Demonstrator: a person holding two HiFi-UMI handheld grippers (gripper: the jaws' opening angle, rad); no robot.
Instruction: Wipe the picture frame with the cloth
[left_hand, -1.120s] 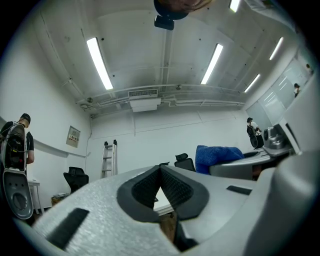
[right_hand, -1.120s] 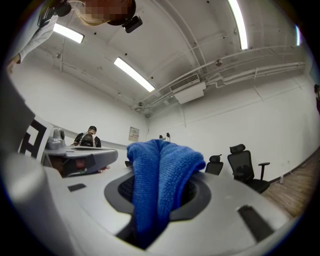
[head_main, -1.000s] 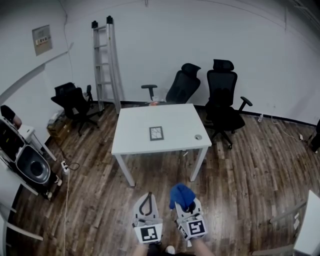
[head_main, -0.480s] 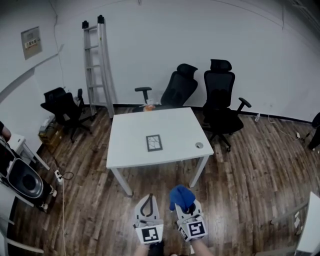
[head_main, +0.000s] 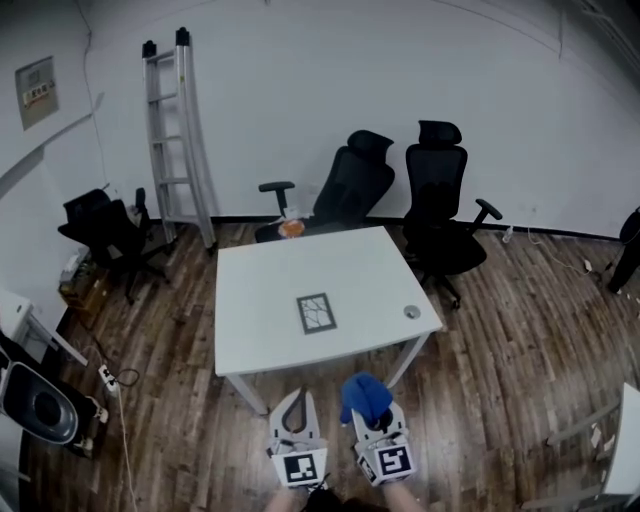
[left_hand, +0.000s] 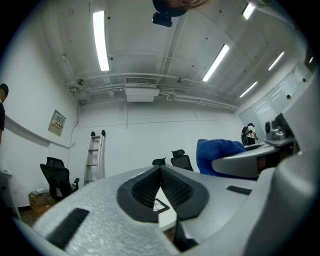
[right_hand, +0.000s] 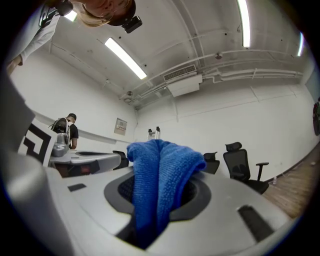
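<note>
Risk lies mainly in the reach not yet made. The picture frame (head_main: 316, 312) lies flat near the middle of the white tabletop (head_main: 260, 290), well ahead of both tools, and nothing holds it down. A wipe made with one tool alone could push the frame across the smooth surface, or off an edge. The blue cloth (head_main: 364, 392) stands up in a loose fold above its grip, so a drag against the frame's rim might pull it free.

Left tongs (head_main: 293, 400): held low before the body, tips together on nothing, pointing toward the tabletop.

Right tongs (head_main: 374, 418): just beside the left, level with them, clamped on the cloth.
</note>
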